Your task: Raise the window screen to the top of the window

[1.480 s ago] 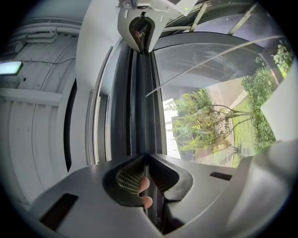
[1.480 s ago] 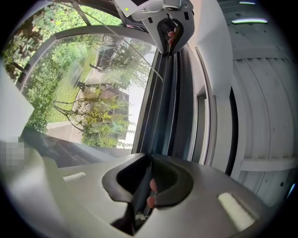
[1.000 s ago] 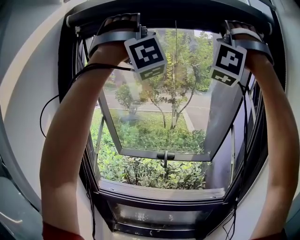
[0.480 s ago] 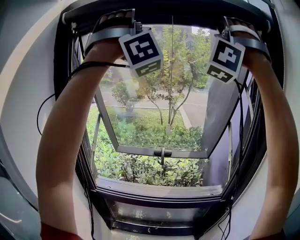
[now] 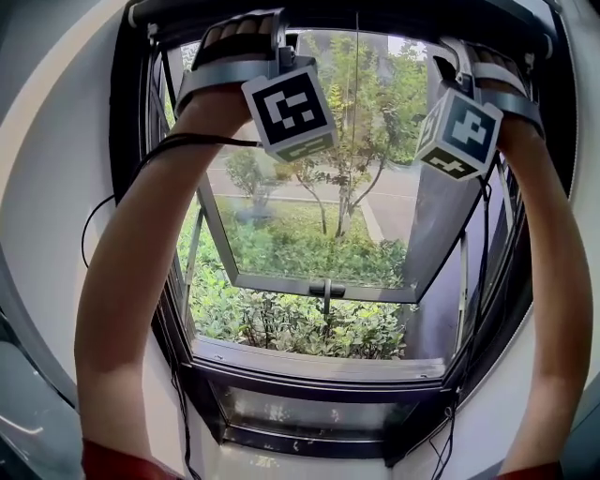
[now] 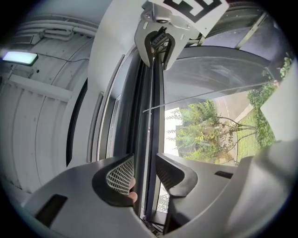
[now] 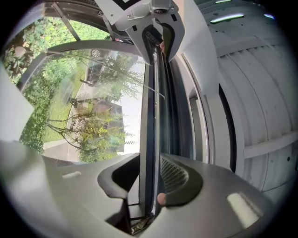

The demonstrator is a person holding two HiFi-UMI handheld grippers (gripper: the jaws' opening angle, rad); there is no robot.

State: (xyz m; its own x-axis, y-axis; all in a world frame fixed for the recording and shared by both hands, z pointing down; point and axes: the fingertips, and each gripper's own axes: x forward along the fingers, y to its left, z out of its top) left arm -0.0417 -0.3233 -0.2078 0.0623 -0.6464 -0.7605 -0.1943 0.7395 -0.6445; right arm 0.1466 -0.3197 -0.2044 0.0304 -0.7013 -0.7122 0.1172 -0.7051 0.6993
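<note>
Window screen (image 5: 356, 13) up at top of window frame (image 5: 319, 412), its dark bar (image 6: 151, 135) lying along frame's top edge. Glass pane (image 5: 319, 234) below, swung outward; trees (image 5: 356, 122) & grass beyond. Both arms raised: L arm (image 5: 141, 272) at left side of opening, R arm (image 5: 553, 281) at right side, w/ black cable (image 5: 117, 202) hanging off L one. Left gripper (image 6: 145, 173) astride bar toward left end, jaws opening, bar btwn pads (image 6: 120, 174) but not pinched, small gaps either side. Right gripper (image 7: 150, 179) likewise toward right end: jaws opening, bar btwn them, not clamped. Marker cubes (image 5: 289, 111) just under bar. Fingertip (image 6: 132, 193) peeking beside left gripper's pad.
</note>
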